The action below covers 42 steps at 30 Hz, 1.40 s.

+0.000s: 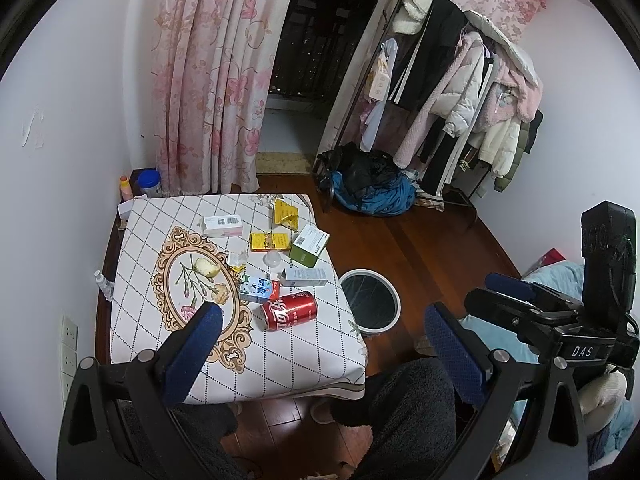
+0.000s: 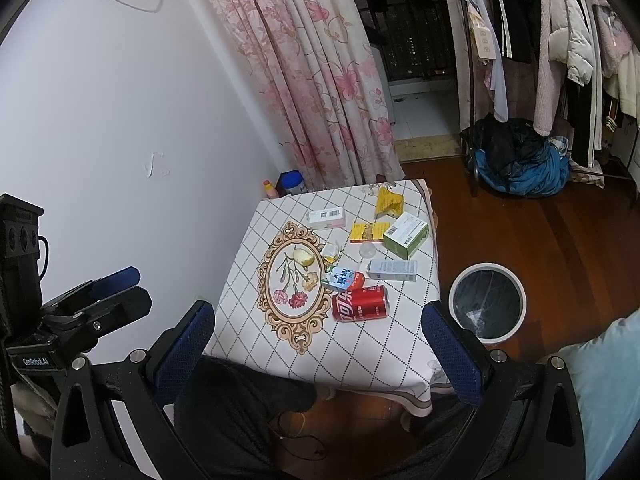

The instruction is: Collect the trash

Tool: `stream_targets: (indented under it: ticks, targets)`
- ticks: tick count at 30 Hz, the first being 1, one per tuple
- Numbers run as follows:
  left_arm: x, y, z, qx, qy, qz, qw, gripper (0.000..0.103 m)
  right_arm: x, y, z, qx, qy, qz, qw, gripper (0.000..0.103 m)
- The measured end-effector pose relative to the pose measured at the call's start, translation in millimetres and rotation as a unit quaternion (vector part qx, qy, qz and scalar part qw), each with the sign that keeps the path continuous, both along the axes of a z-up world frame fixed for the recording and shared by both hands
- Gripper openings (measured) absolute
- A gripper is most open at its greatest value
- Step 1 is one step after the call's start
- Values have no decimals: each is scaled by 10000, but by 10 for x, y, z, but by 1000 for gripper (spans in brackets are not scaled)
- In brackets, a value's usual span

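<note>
A small table (image 1: 280, 360) (image 2: 380, 352) under a diamond-pattern cloth holds litter. A red cola can (image 1: 289, 310) (image 2: 360, 303) lies on its side nearest me, with a small milk carton (image 1: 260, 289) (image 2: 343, 278) just behind it. Further back are a white box (image 1: 306, 277), a green box (image 1: 309, 246), yellow packets (image 1: 270, 241), a pink-white box (image 1: 222, 226) and a fruit scrap (image 1: 207, 267). A round white-rimmed bin (image 1: 374, 330) (image 2: 486, 266) stands on the floor right of the table. My left gripper (image 1: 324, 336) and right gripper (image 2: 320, 340) hover open and hold nothing, short of the table's near edge.
A clothes rack (image 1: 460, 92) full of coats stands at the back right, with a blue and black bag heap (image 1: 368, 188) under it. Floral curtains (image 1: 212, 80) hang behind the table. The wall runs close along the table's left side. A dark fuzzy garment (image 1: 408, 408) lies below the grippers.
</note>
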State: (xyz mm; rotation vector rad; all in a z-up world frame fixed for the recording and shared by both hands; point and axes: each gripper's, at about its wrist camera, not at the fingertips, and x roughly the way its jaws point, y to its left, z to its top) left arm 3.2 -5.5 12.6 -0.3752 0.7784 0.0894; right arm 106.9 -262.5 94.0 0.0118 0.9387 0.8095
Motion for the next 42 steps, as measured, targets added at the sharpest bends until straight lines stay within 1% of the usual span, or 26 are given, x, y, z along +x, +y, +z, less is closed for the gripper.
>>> stream_targets:
  ticks: [15, 17, 19, 22, 24, 25, 26, 27, 28, 29, 30, 32, 33, 35, 38, 40, 42]
  targets:
    - [4, 29, 3, 0, 4, 22, 10000, 103, 19, 25, 27, 29, 9, -21, 10000, 103]
    - [25, 81, -35, 14, 46, 84, 10000, 103, 49, 36, -9, 24, 65, -98, 9999, 103]
    - [92, 168, -141, 114, 155, 284, 9994, 103, 117, 84, -96, -33, 182, -178, 9997, 103]
    - [244, 329, -426, 340, 423, 659, 9964, 103, 300, 163, -404, -227, 490, -347, 9979, 103]
    - [374, 475, -733, 517, 693, 939, 9918, 103, 471, 237, -720, -373, 762, -459, 9953, 103]
    - [424, 528, -884, 577, 837, 1055, 9892, 103, 558, 273, -881, -482, 907, -503, 9934, 103]
    - [526, 648, -1131, 628, 1090, 1227, 9844, 103, 656, 334, -1082, -618, 1091, -582, 9904, 103]
    - [559, 668, -1243, 656, 1191, 1302, 9821, 103, 745, 379, -1255, -663, 1267, -628, 9877, 103]
    - [615, 747, -1457, 720, 1399, 1465, 9766, 103, 846, 421, -1467, -674, 1539, -707, 9833, 103]
    - [687, 856, -1725, 763, 1673, 1631, 9693, 103, 953, 472, -1706, -683, 1887, -846, 9760, 103]
    - [705, 882, -1881, 781, 1824, 1707, 9651, 103, 1025, 505, -1905, -600, 2186, -961, 9692, 103]
    - [756, 985, -2252, 767, 2192, 1857, 9548, 103, 1186, 587, -2338, -416, 2771, -1304, 9510, 103]
    - [775, 1021, -2420, 715, 2362, 1892, 9504, 103, 1249, 647, -2536, -362, 2962, -1488, 9428, 103]
    - [823, 1094, -2730, 632, 2662, 1954, 9418, 103, 1328, 756, -2850, -272, 3240, -1777, 9288, 103]
    - [871, 1147, -3064, 584, 3069, 2003, 9286, 103, 1422, 956, -3288, -134, 3669, -2168, 9046, 103]
    - [930, 1189, -3226, 510, 3229, 2011, 9234, 103, 1445, 1066, -3458, -67, 3831, -2296, 8947, 103]
    - [944, 1222, -3315, 444, 3315, 2036, 9201, 103, 1453, 1184, -3605, -29, 3929, -2448, 8864, 103]
